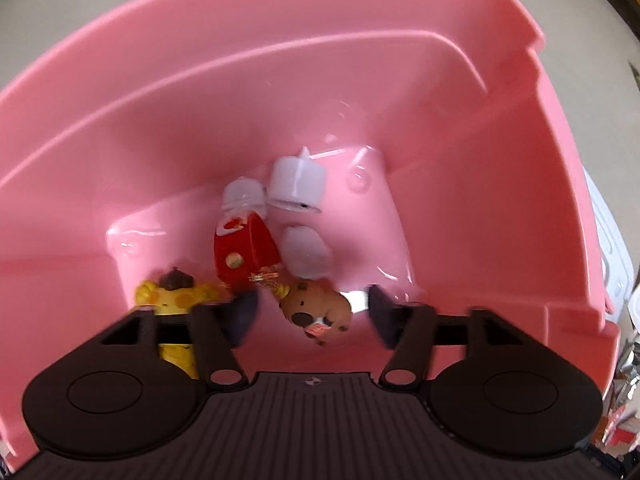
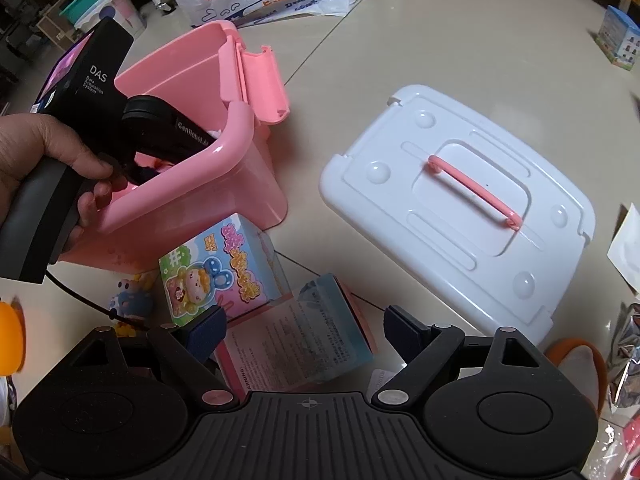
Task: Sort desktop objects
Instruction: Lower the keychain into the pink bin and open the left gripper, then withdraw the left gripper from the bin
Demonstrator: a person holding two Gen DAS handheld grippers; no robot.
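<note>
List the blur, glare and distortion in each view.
Left wrist view: fisheye bends the pink bin rim into an arc; white glare streaks on its floor; the brown figurine and the left hand-held gripper's fingertips are smeared. Right wrist view: sharper at centre, glare on the white lid, and the edges curve and blur.

Pale tiled floor (image 2: 460, 40), shelving (image 2: 24, 12) in dim far corner
</note>
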